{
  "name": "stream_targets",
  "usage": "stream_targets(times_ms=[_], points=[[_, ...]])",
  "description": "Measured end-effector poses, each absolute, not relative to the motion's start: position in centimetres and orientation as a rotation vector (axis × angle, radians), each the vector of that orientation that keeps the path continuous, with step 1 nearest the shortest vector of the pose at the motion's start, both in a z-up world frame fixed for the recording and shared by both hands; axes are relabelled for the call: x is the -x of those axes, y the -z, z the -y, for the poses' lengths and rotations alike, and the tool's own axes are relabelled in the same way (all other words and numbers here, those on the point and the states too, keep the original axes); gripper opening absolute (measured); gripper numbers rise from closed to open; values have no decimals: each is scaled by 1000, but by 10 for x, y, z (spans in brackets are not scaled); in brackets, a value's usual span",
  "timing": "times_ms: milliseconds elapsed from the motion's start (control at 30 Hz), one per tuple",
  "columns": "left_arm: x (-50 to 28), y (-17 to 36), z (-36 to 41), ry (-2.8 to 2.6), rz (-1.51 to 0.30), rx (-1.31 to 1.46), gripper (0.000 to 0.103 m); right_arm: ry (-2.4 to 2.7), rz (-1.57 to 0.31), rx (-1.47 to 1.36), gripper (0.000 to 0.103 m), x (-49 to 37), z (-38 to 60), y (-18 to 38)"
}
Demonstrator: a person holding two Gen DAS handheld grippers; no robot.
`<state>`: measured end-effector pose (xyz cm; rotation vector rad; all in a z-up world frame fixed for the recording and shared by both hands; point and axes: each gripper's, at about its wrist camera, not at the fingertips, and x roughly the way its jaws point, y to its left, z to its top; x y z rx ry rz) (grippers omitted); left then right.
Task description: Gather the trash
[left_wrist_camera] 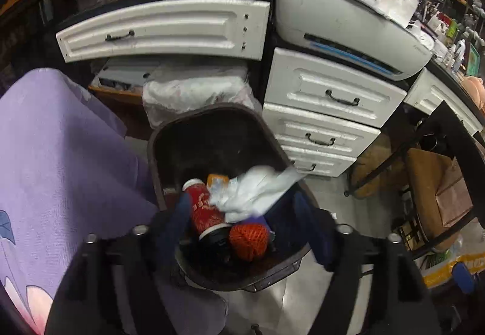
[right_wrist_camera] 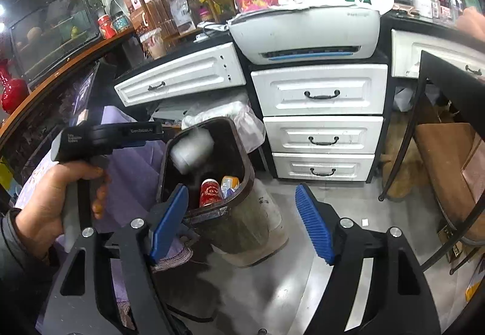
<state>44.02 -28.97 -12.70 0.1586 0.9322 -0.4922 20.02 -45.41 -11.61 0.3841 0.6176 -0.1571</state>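
A dark brown trash bin stands on the floor below me. It holds a red can, an orange ball of netting and a small orange packet. My left gripper hovers over the bin's mouth with its blue fingers spread open. A crumpled white tissue, blurred, is loose between them, clear of both pads. In the right wrist view the same bin shows the tissue as a white blur at its mouth. A hand holds the left gripper's handle. My right gripper is open and empty beside the bin.
White drawers and a grey printer stand behind the bin, with a white plastic bag at its back. Purple cloth lies to the left. A black-framed chair with a brown seat is on the right, on grey floor.
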Motion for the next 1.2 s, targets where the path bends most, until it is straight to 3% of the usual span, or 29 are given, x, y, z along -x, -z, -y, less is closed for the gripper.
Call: stream_targets(times_ms=[133, 433, 833, 1200], points=[[-425, 108, 291, 528, -878, -160, 77, 173, -604, -393, 74, -194, 457, 110], [-364, 47, 259, 582, -673, -96, 98, 213, -597, -383, 80, -179, 454, 102], [-296, -1, 190, 554, -506, -94, 98, 202, -585, -330, 86, -163, 421, 83], [-236, -11, 111, 457, -437, -69, 98, 142, -506, -274, 92, -145, 351, 34]])
